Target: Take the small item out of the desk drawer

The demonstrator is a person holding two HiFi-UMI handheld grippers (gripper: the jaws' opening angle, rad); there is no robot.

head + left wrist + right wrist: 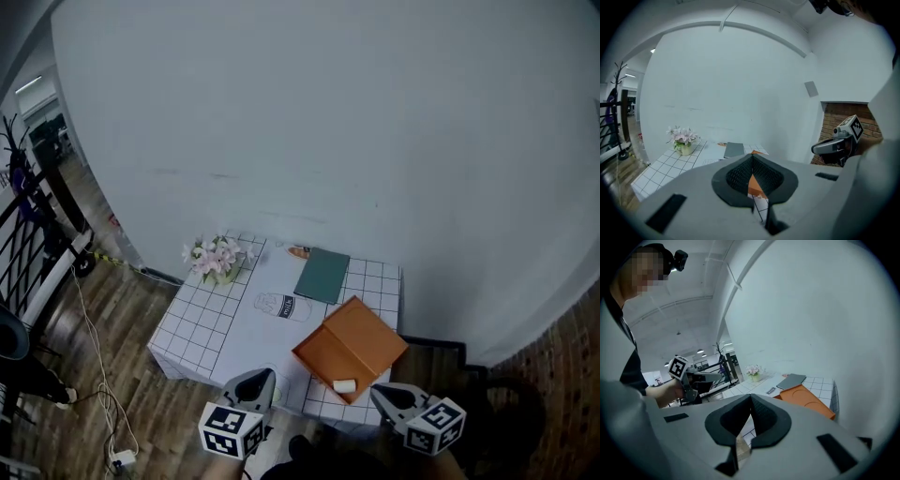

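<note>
Left gripper (265, 376) and right gripper (379, 392) sit pressed together, empty; tablecloth print (279, 306) seems unreadable.

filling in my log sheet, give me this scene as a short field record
table: white grid cloth
orange box: front right of table
small white item: on the orange box's near corner
flowers: back left corner
dark book: behind the orange box
left tongs: shut, empty, at table's near edge
right tongs: shut, empty, close to small white item

A table (192, 328) under a white checked cloth carries an orange tray (352, 345). Just behind the tray lies a dark green book (322, 275). Well to the tray's left stands a flower pot (217, 260).
</note>
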